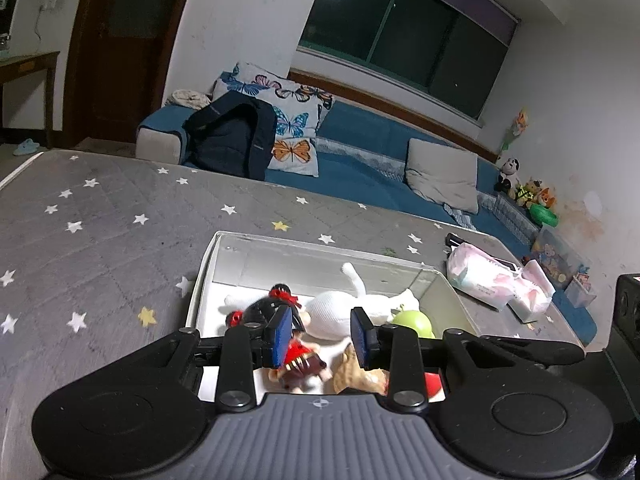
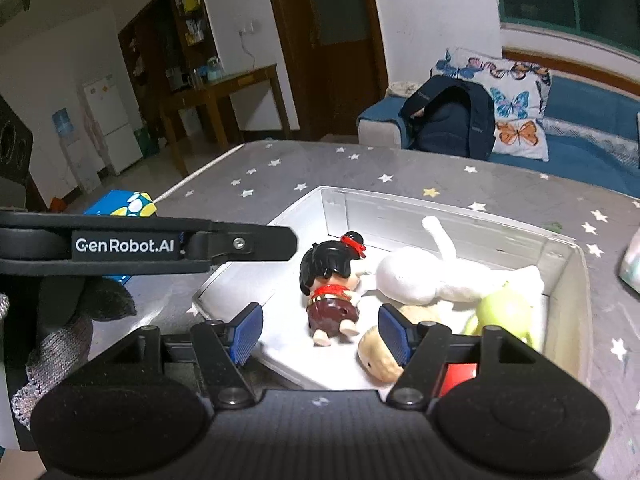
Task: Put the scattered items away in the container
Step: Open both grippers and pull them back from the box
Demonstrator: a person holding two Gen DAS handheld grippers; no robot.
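A white open box [image 1: 224, 240] [image 2: 332, 196] sits on the grey star-patterned table. In it lie a black-haired doll in red [image 2: 330, 288] [image 1: 296, 354], a white plush [image 2: 424, 276] [image 1: 344, 312], a green toy [image 2: 504, 308] [image 1: 412, 320], a tan toy [image 2: 376, 354] [image 1: 356, 372] and a red item [image 2: 460, 374]. My left gripper [image 1: 322, 334] is open just above the doll. My right gripper [image 2: 320, 334] is open and empty over the box's near edge. The left gripper's body [image 2: 168, 244] crosses the right wrist view.
A blue and yellow box [image 2: 120, 206] lies on the table left of the container. A pink and white packet [image 1: 492, 276] lies at the table's right end. A blue sofa [image 1: 380, 152] with cushions and a dark bag stands behind.
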